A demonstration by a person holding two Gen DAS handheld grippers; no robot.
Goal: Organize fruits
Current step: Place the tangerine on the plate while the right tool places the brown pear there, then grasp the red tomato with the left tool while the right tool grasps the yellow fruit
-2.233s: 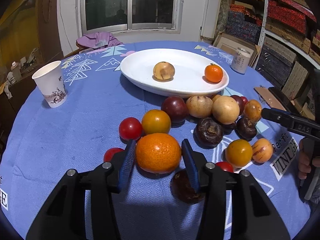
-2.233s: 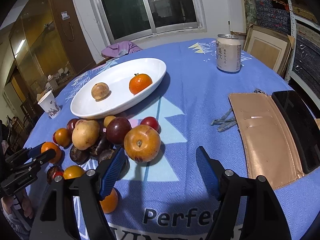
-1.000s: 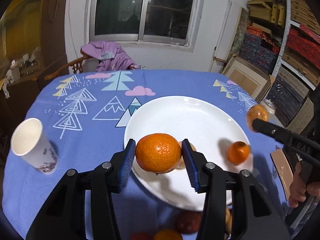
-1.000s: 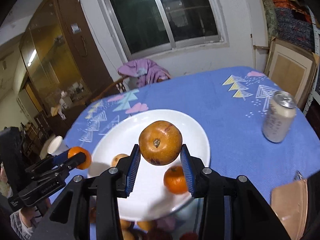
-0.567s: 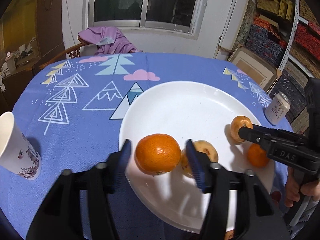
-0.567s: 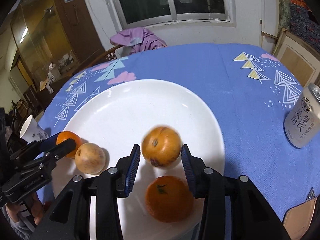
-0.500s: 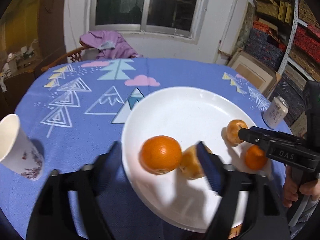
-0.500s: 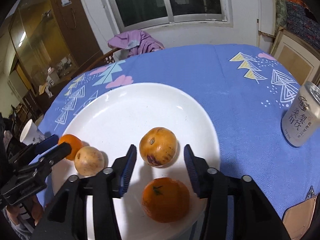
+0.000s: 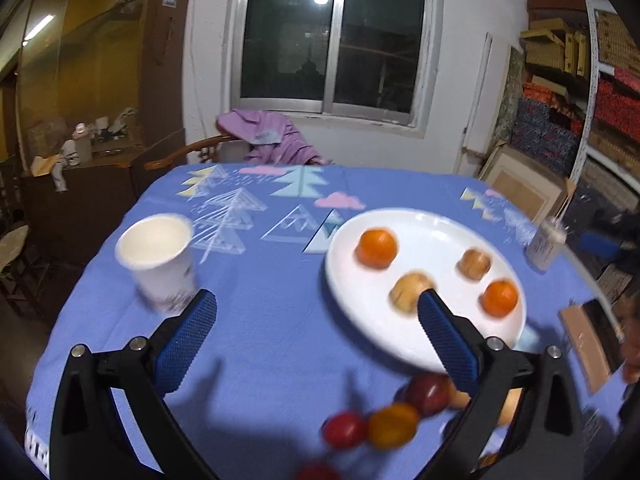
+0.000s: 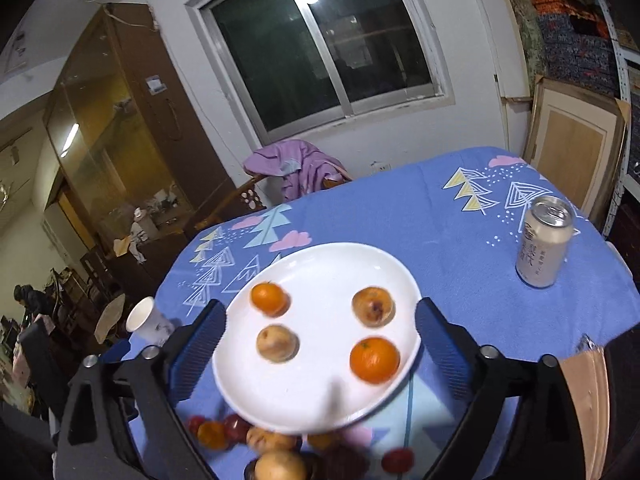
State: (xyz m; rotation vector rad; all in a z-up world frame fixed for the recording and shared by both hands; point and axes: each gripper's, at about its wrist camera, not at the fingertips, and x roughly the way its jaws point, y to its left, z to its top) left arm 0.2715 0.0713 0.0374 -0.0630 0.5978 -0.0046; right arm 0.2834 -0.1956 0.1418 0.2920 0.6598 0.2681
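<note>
A white oval plate [image 9: 436, 344] [image 10: 320, 400] on the blue tablecloth holds several fruits: two oranges [image 9: 377, 249] [image 9: 499, 298], a yellow-brown fruit [image 9: 409, 296] and a brown-orange fruit [image 9: 474, 264]. The right wrist view shows the same oranges [image 10: 269, 299] [image 10: 374, 359] and brown fruits [image 10: 277, 343] [image 10: 373, 306]. My left gripper [image 9: 316, 336] is open and empty, raised to the plate's left. My right gripper [image 10: 316, 340] is open and empty above the plate. A pile of loose fruits [image 9: 392, 420] [image 10: 276, 452] lies in front of the plate.
A white paper cup [image 9: 158, 260] [image 10: 146, 322] stands left of the plate. A drink can [image 10: 542, 242] [image 9: 544, 246] stands to the right. A tan wallet [image 10: 586, 404] lies at the right edge. A chair with a purple cloth [image 9: 264, 140] stands behind the table.
Both grippers opened and let go of their fruits on the plate, the left an orange, the right a brown-orange fruit. Both then pulled back and up, empty.
</note>
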